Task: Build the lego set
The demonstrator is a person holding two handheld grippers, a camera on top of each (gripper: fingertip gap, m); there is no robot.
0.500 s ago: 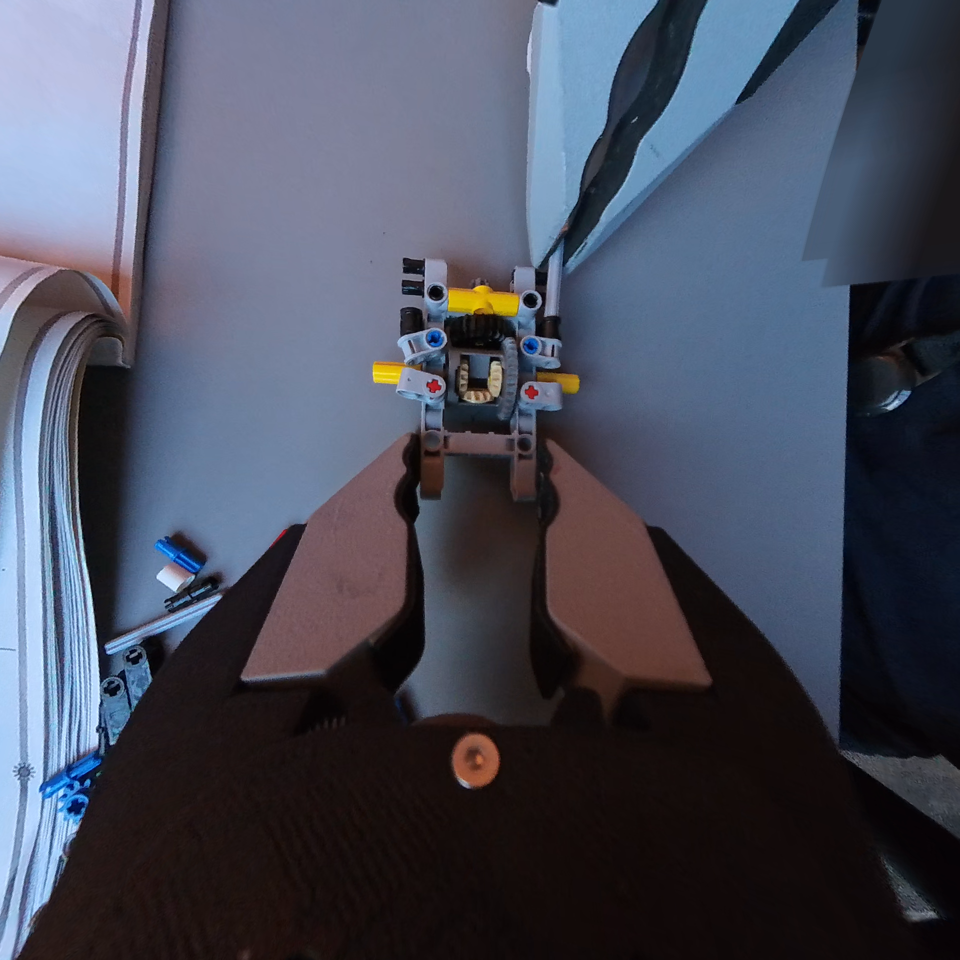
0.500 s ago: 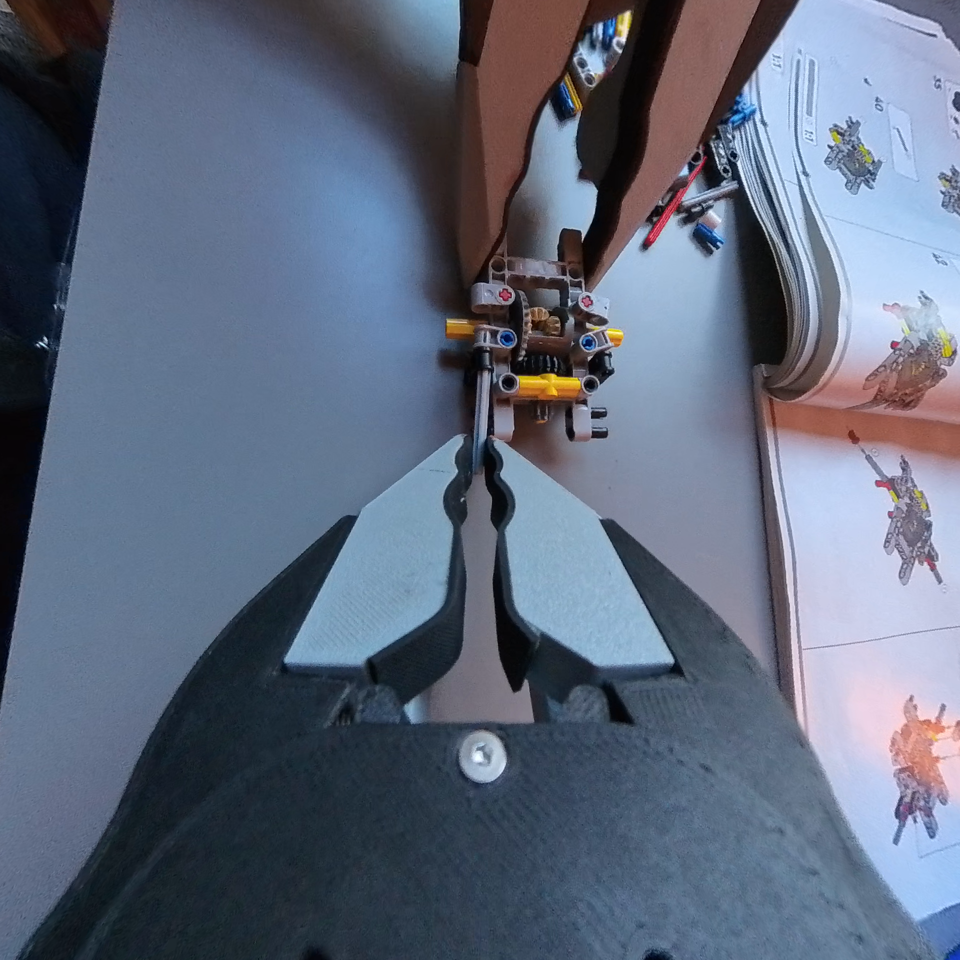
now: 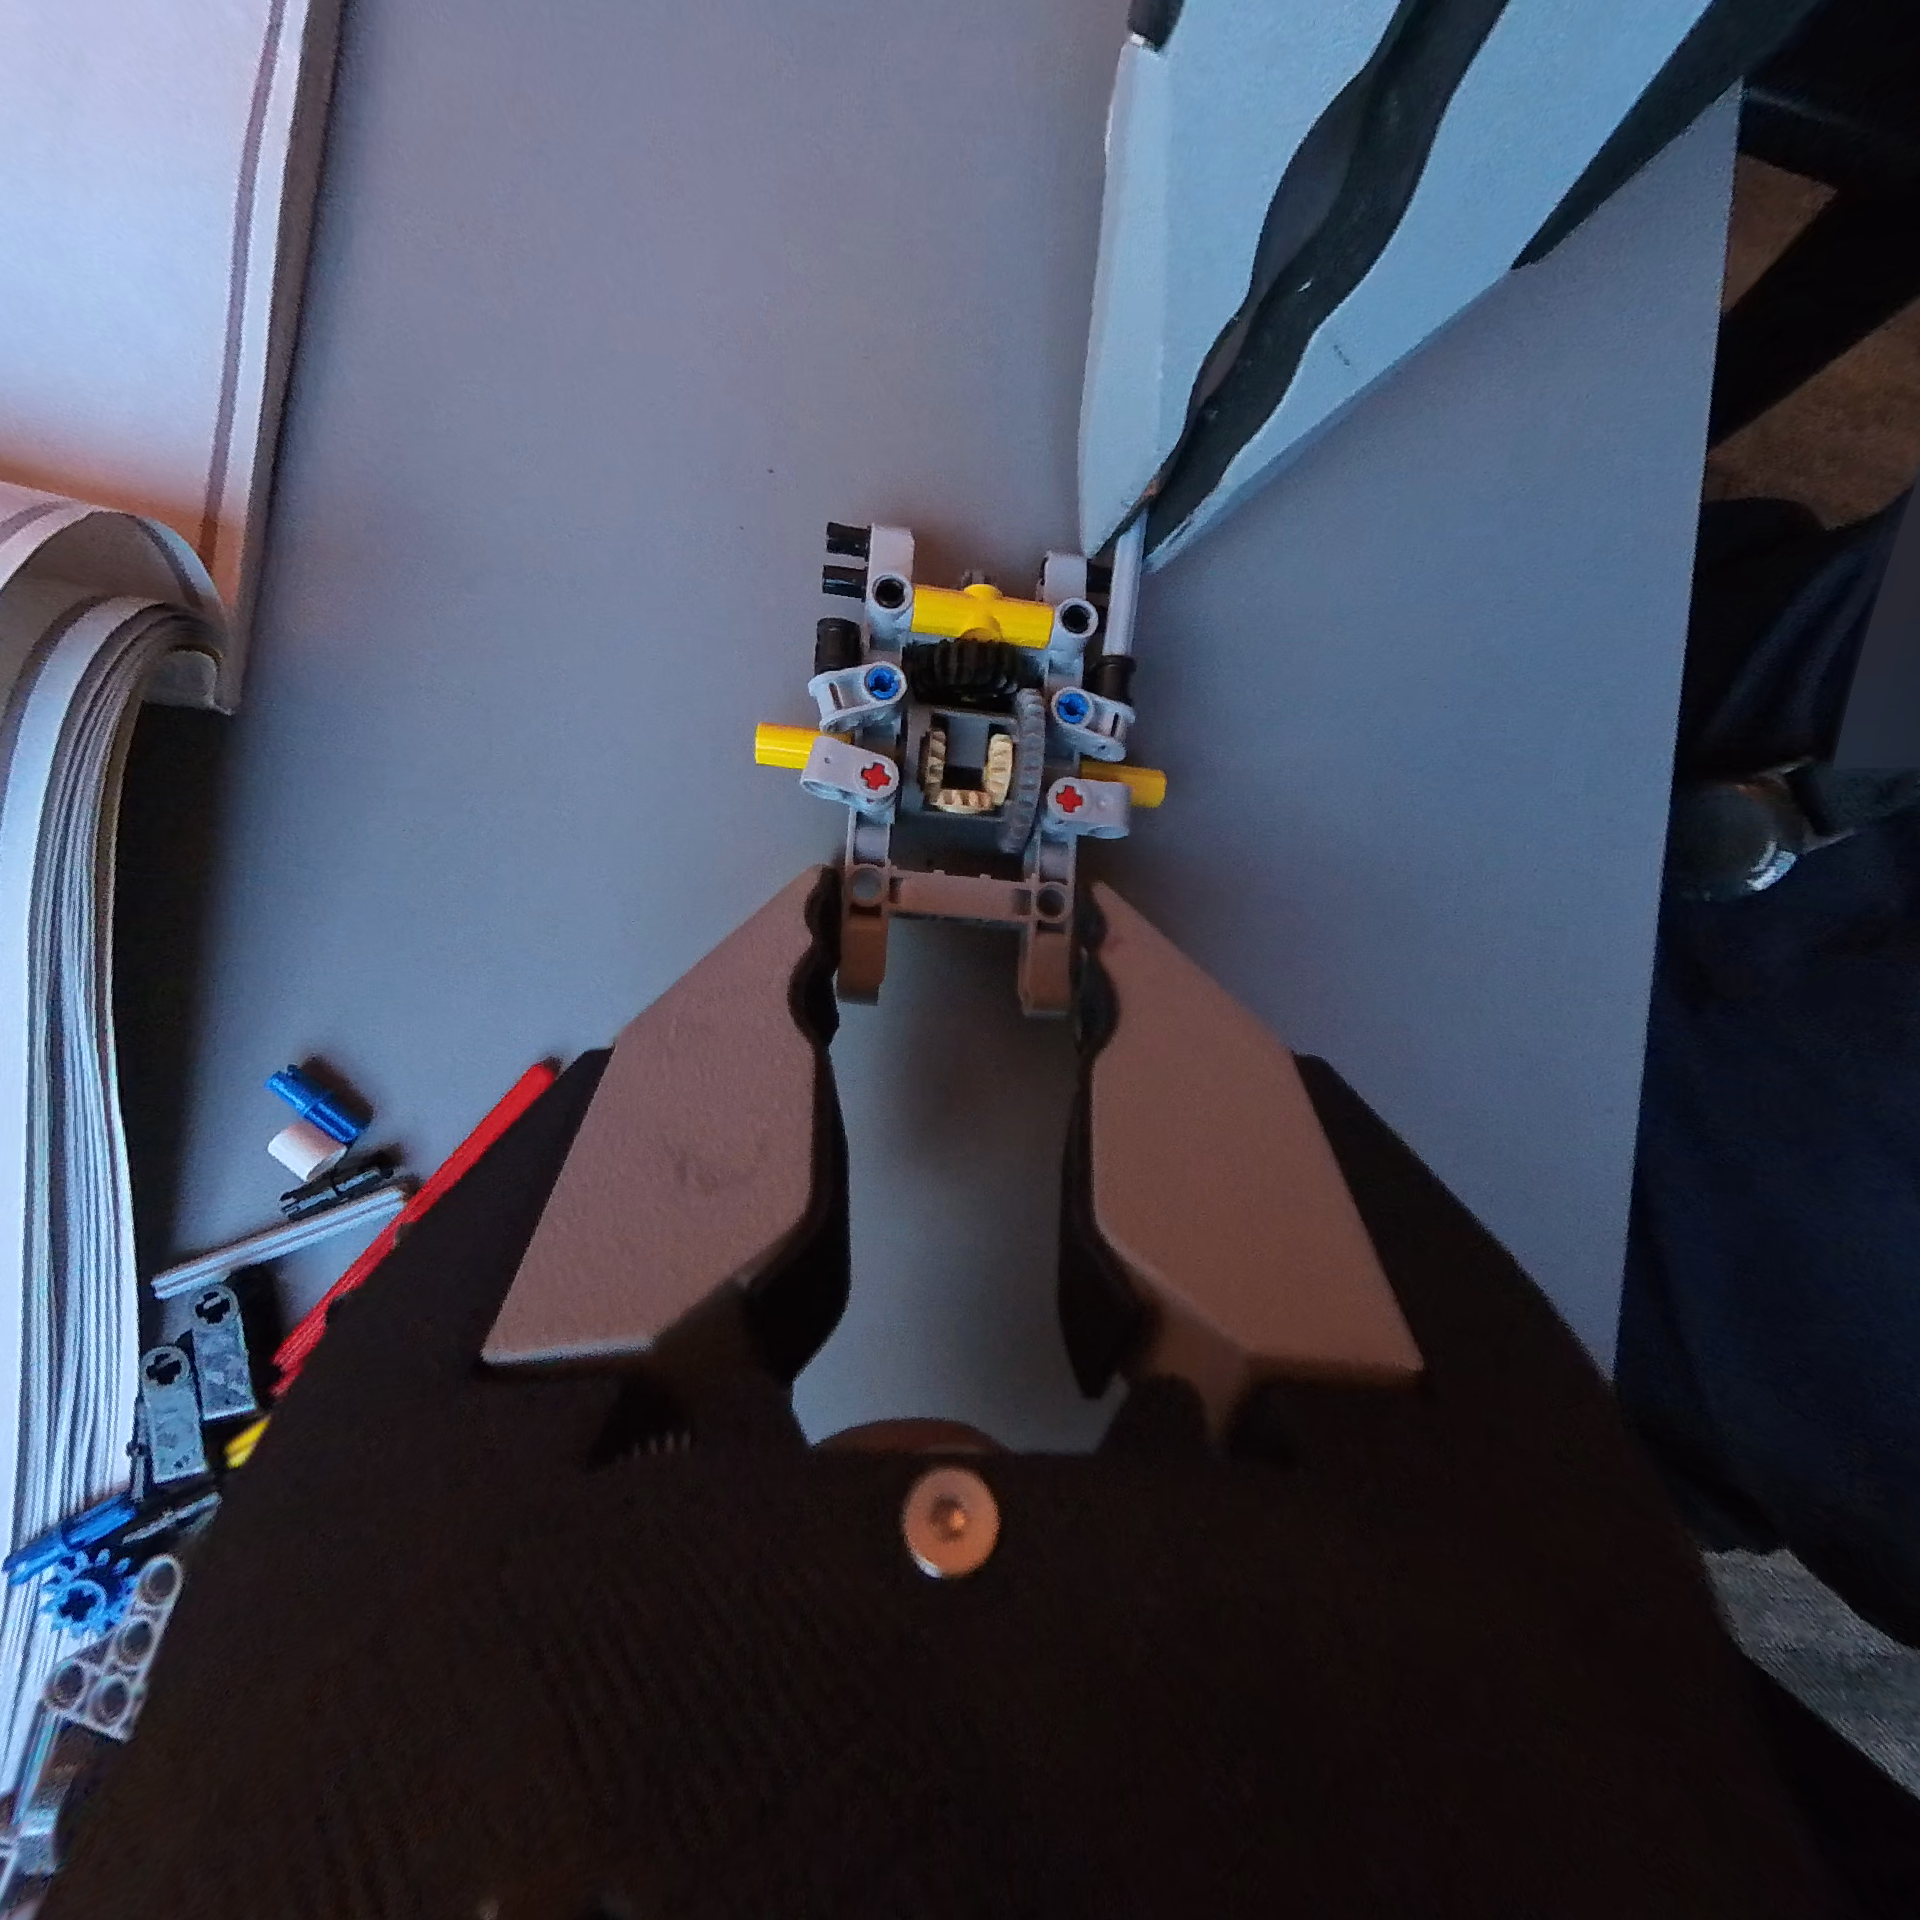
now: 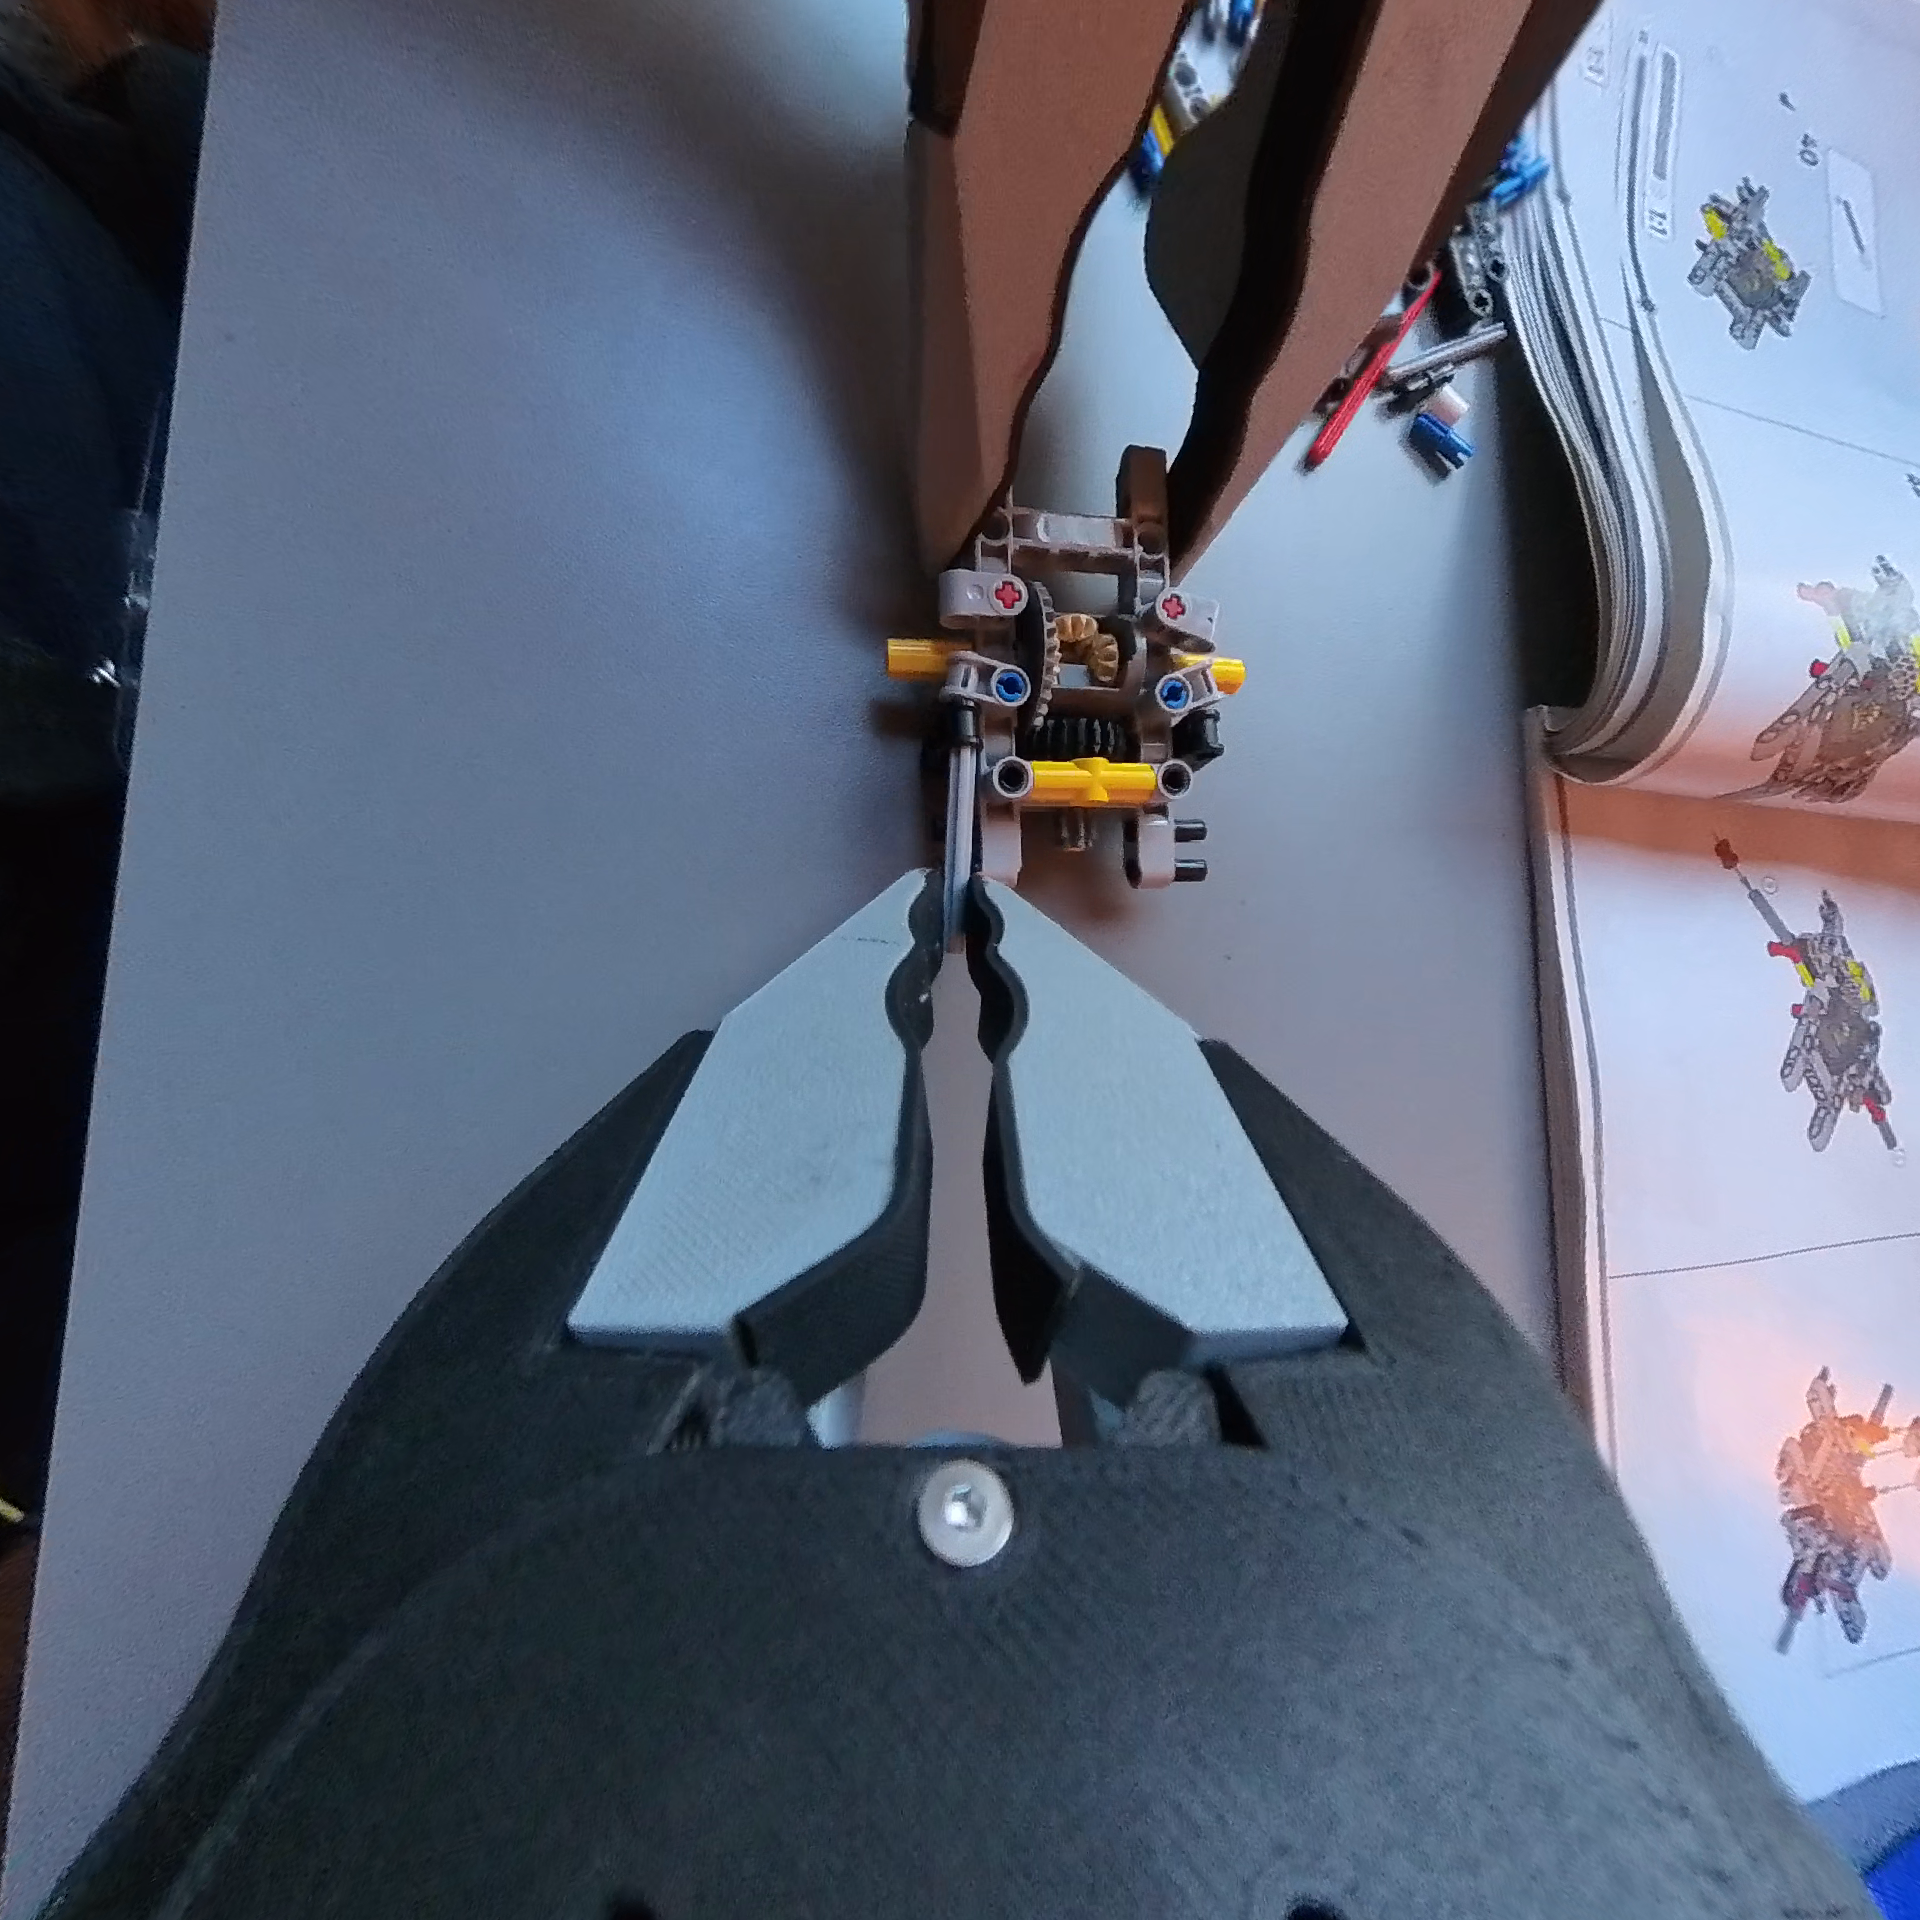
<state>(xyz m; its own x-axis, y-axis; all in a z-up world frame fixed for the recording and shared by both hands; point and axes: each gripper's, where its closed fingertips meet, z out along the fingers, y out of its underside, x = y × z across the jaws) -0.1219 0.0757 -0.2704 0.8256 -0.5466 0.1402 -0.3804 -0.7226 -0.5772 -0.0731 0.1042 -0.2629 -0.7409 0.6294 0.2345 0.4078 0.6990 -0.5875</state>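
Left wrist view, far left to right: thick open booklet (image 3: 62, 1039) at the left edge of the grey table (image 3: 520, 468), and near it a scatter of loose pieces (image 3: 301, 1143), blue, white, grey and one long red. Well apart from these, mid-table, the left gripper (image 3: 956, 935), brown fingers spread wide yet clamped from both sides on the two near legs of a small geared assembly (image 3: 966, 727), each pad against a leg. Resting on the table, yellow axles sticking out left and right, gears in the middle. Just right of its far corner, a thin grey rod (image 3: 1125, 592), black tip at a grey connector on the assembly's right side, far end pinched in the right gripper (image 3: 1138, 514), which reaches in from the far right.

Right wrist view, left to right: bare table, then the right gripper's pale fingers (image 4: 831, 1039) pressed nearly together, tips nipping the rod's near end; beyond, the assembly, with the brown fingers flanking its far end; booklet at the far right.

Judged from this: squeeze the frame evenly on both legs and press it flat to the table, to stop any twist. Hold the rod straight along its own length, in line with the connector, never levered sideways, since so thin a piece gripped only at its end looks prone to pivot or slip. Move slowly, with small corrections, tip in sight.
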